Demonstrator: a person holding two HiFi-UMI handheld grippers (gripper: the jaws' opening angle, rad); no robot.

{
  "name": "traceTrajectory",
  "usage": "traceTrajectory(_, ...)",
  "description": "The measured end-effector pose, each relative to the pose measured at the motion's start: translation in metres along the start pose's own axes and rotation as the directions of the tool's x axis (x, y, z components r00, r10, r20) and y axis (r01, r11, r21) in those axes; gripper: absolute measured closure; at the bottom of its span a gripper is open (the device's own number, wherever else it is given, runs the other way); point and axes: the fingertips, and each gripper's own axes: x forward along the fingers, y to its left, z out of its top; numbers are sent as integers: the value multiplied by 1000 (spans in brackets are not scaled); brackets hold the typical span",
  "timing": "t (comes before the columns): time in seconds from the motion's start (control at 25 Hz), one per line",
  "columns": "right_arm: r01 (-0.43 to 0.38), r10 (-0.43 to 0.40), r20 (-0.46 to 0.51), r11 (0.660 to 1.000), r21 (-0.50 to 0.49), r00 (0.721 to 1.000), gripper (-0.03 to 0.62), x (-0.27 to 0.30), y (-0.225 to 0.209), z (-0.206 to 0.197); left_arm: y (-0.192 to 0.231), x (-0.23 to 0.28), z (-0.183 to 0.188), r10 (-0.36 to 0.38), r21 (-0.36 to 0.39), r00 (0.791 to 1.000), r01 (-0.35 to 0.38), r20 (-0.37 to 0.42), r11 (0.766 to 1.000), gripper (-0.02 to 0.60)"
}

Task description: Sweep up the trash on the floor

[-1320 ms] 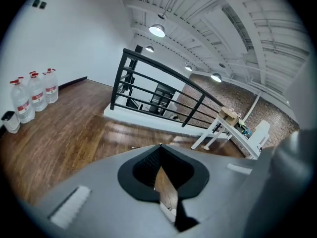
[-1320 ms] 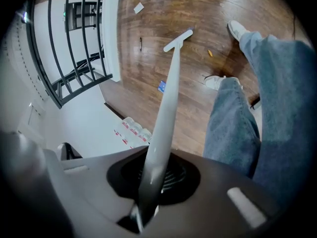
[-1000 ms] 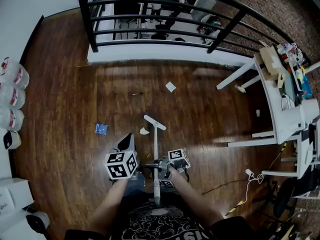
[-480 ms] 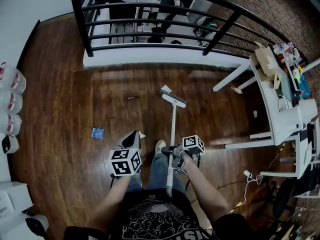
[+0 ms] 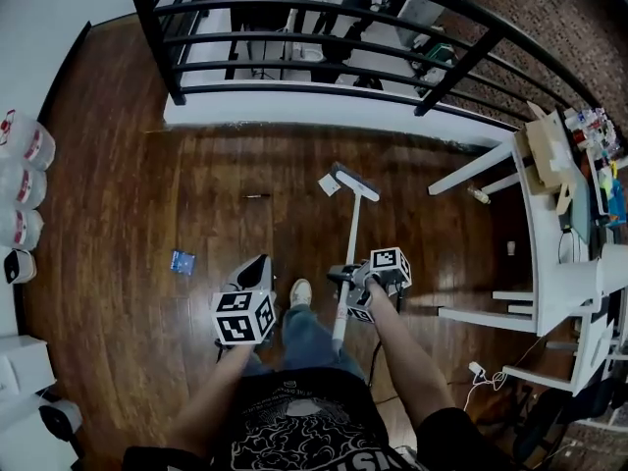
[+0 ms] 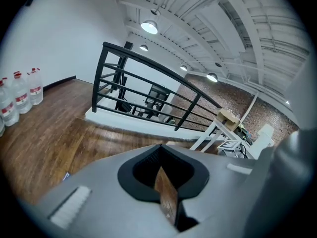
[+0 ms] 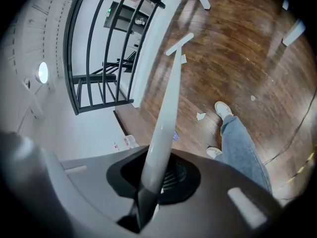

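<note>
- The right gripper (image 5: pixel 347 288), its forearm reaching forward, had its jaws clamped on the broom (image 5: pixel 349 226) handle.
- The broom head lay beside a white paper scrap (image 5: pixel 329 184) on the floor.
- The left gripper (image 5: pixel 251 274) pointed forward, jaws together and empty.

broom (image 5: pixel 349 248): head on floor | paper scrap (image 5: pixel 328 185) just beside | blue wrapper (image 5: pixel 183 261) apart

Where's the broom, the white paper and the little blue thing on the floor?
broom (image 5: pixel 349 238), head view, middle of its white handle.
white paper (image 5: pixel 329 185), head view, centre of the sheet.
blue thing (image 5: pixel 182 261), head view, its centre.
</note>
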Motion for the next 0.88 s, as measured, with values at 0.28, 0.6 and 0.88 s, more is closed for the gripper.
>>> traceTrajectory(0.28,38,-38,-28,999,0,999,569,-4,6,99,-27,70,21,43,-11,999,-43,-15,999,577)
traceTrajectory(0.6,114,-112,-95,993,16,989,572,27,-3,170,-13,107,21,121,-22,991,-123,-55,992,577)
traceTrajectory(0.88,231,-223,-164,972,33,961,580,55,-25,180,20,105,12,194,-48,977,-199,-94,979,577)
